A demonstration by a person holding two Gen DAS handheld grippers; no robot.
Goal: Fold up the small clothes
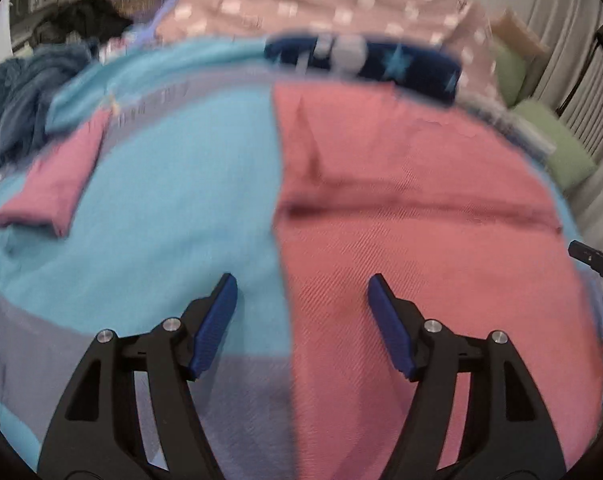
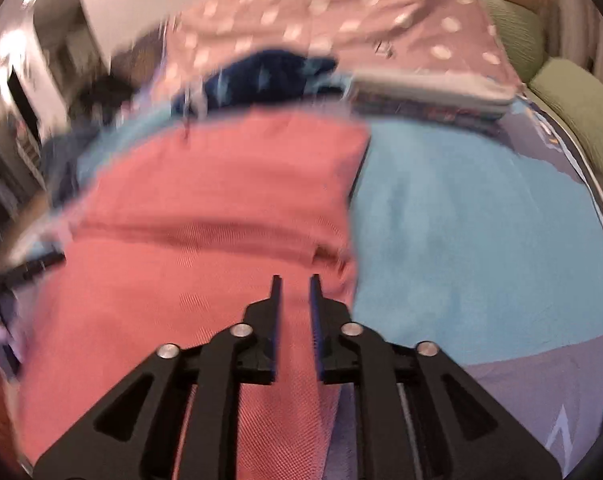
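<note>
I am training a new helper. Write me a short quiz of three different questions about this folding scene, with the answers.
1. True or false: the left gripper has its jaws wide apart, with nothing pinched between them.
2. Which item lies folded small on the blue cover? A) a pink cloth B) a yellow sock C) a white hat
3. Fill in: the right gripper hovers over the large ______-coloured cloth.

Key: 1 true; 2 A; 3 coral (salmon pink).
</note>
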